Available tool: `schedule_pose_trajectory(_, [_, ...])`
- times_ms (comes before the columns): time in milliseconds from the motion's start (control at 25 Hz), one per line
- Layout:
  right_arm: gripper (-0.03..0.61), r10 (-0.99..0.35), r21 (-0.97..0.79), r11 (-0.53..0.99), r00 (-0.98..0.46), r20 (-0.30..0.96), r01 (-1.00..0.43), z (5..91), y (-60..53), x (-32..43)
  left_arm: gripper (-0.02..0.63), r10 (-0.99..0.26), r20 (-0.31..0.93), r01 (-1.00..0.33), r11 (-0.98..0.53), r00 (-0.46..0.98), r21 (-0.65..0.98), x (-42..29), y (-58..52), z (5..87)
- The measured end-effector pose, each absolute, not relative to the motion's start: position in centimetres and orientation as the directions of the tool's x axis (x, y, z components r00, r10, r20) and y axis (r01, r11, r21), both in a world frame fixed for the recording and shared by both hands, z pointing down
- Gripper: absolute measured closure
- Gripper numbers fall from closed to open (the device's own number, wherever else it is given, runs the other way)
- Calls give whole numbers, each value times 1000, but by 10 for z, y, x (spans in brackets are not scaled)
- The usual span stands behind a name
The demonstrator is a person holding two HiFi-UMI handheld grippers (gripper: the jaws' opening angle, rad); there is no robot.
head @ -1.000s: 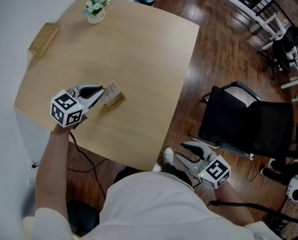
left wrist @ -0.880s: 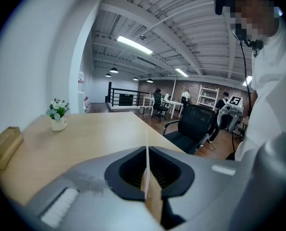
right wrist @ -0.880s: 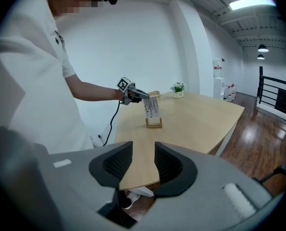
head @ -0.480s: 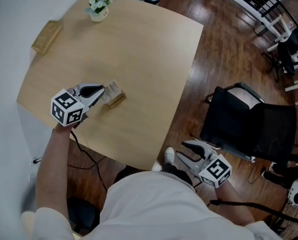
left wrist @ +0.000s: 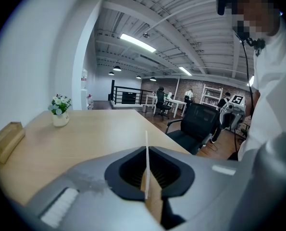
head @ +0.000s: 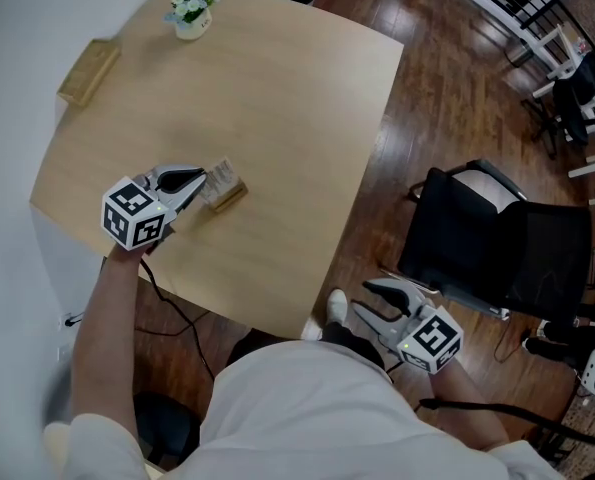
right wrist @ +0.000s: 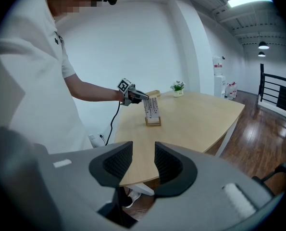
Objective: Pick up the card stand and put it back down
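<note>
While its wooden base appeared to rest on the table [head: 277, 108], the card stand [head: 225, 192] stood near the table's front-left edge. Its white printed card [head: 220, 176] was upright. The left gripper [head: 199, 181] held the card stand by that card. Its jaws were almost together and pinched the thin sheet edge-on, so in the left gripper view the card rose straight up through the narrow gap.

The right gripper [head: 369, 302] hung off the table's front-right edge, over the wooden floor [head: 447, 98] – its jaws stood a little apart with nothing between them.

A small pot of white flowers [head: 191, 13] stood at the table's far corner. A wooden block [head: 87, 71] lay at its far-left edge, and a black office chair [head: 487, 238] stood off its right side.
</note>
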State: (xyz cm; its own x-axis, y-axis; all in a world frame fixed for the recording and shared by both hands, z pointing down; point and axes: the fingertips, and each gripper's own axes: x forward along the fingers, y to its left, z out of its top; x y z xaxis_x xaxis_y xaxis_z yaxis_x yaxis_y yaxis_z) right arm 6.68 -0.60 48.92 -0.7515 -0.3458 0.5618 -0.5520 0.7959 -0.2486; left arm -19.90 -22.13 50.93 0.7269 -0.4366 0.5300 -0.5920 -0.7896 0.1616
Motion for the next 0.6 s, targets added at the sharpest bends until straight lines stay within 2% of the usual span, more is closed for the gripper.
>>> schedule_pose_trajectory(600, [428, -336, -242, 798, -741, 582, -552, 490, -3, 62, 595, -422, 549, -588, -793, 721, 162, -196, -217, 549])
